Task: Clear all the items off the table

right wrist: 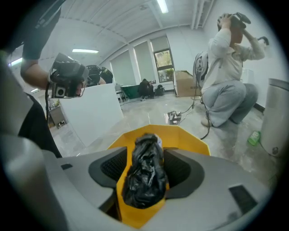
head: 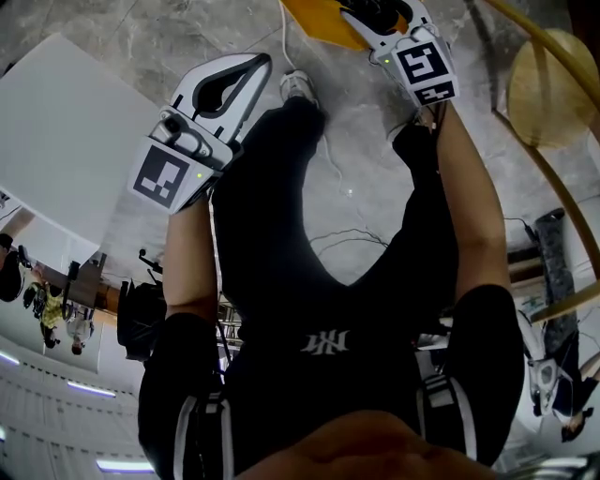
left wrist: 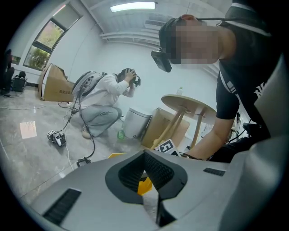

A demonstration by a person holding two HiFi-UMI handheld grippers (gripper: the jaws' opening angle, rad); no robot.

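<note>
While between tool (right wrist: 145, 151) jaws, black bag (right wrist: 143, 180)

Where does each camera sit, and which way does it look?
Head view: on the person's head, looking steeply down at the floor; shows their arms, legs, left gripper and right gripper.
Left gripper view: on the left gripper, looking along its jaws towards a round wooden table; shows an arm and black shirt.
Right gripper view: on the right gripper, looking along its jaws at a black bag and yellow bin; shows their left arm.
Shared: both gripper views show a crouching person in white.
</note>
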